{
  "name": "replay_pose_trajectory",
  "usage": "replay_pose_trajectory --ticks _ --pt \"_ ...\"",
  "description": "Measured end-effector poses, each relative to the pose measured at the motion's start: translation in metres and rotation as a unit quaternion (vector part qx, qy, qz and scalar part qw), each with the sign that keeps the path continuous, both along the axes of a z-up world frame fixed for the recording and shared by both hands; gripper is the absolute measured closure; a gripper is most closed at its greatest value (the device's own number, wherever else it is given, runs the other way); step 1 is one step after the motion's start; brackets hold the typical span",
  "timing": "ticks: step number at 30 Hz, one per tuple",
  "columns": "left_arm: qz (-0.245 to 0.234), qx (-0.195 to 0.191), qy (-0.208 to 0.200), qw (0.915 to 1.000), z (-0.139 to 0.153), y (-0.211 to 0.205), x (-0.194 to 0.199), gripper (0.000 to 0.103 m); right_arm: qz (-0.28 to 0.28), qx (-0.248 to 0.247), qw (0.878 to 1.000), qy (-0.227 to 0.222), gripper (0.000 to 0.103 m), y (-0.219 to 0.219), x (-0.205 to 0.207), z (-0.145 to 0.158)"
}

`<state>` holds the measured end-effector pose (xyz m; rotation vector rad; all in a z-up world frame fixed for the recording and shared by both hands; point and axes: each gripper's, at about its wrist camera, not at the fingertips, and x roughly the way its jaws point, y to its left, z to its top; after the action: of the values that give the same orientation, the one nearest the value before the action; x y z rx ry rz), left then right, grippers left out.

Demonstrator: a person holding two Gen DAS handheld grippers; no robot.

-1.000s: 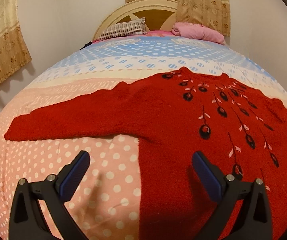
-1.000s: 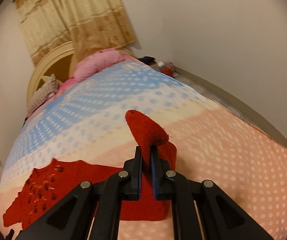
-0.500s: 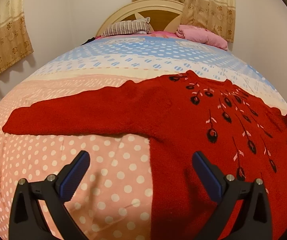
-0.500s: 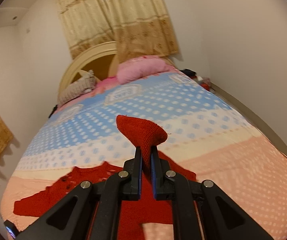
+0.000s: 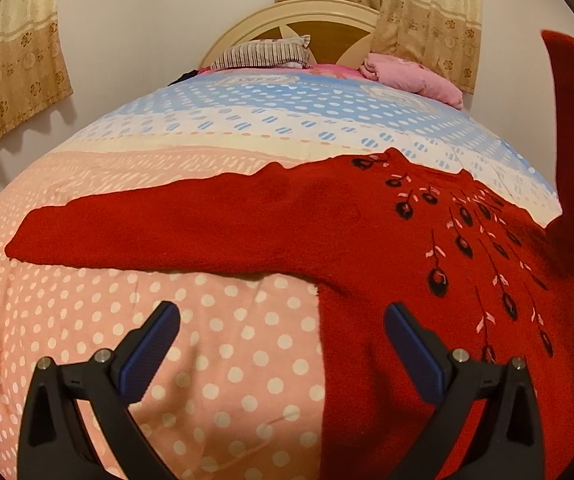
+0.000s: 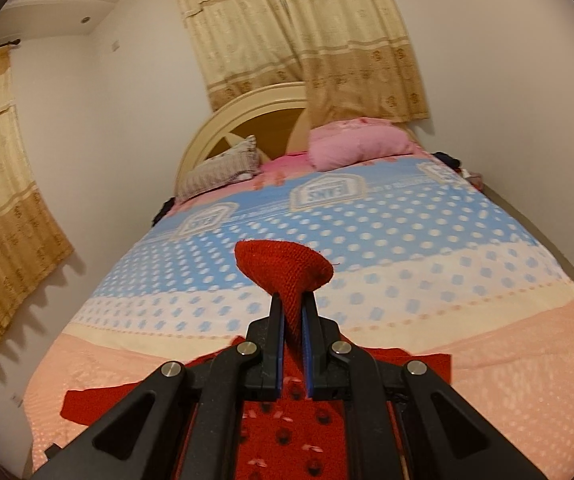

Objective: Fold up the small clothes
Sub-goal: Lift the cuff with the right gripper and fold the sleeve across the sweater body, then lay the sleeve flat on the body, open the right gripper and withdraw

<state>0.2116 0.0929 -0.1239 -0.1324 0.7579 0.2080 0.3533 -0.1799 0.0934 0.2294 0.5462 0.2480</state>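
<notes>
one sleeve (image 6: 287, 270) pinched in right claw (image 6: 294, 316) (raised), left claw (image 5: 281, 344) agape

A home bedroom; a bed (image 6: 367, 216) with dotted sheets, pillows (image 6: 357, 148) by the arched headboard (image 6: 247, 112) at its far edge; patterned curtains (image 6: 327, 40) above.

The room light is warm and soft. The curtain (image 5: 15, 80) drops a dark shadow on the wall. Edges bend round, and corners go black.

Fuzzy, probably wool knit sweater (image 5: 287, 232)
</notes>
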Motion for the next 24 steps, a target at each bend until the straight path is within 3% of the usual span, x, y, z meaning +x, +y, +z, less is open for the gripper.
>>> replay_pose_trajectory --ticks 8,14,16,17,18,24 --pt "0.007 -0.006 -0.002 1.0000 0.001 0.008 0.000 0.000 0.040 0.014 0.999 0.014 0.096 0.063 0.010 -0.027" --pt "0.012 0.000 -0.001 0.9999 0.000 0.012 0.001 0.000 0.097 0.014 0.993 0.066 0.095 0.117 0.023 -0.096" --pt "0.021 0.005 0.001 0.9998 -0.001 0.015 0.001 0.000 0.115 -0.008 0.987 0.109 0.066 0.135 0.025 -0.130" --pt "0.024 0.002 0.001 0.9997 -0.002 0.017 0.001 0.000 0.135 -0.010 0.982 0.130 0.030 0.142 0.023 -0.147" --pt "0.026 -0.003 0.000 0.9997 -0.003 0.020 0.001 0.000 0.155 -0.002 0.978 0.139 0.022 0.144 0.019 -0.161" --pt "0.021 -0.020 -0.004 0.9996 -0.004 0.025 -0.001 0.000 0.161 -0.020 0.977 0.142 0.022 0.107 -0.006 -0.190"
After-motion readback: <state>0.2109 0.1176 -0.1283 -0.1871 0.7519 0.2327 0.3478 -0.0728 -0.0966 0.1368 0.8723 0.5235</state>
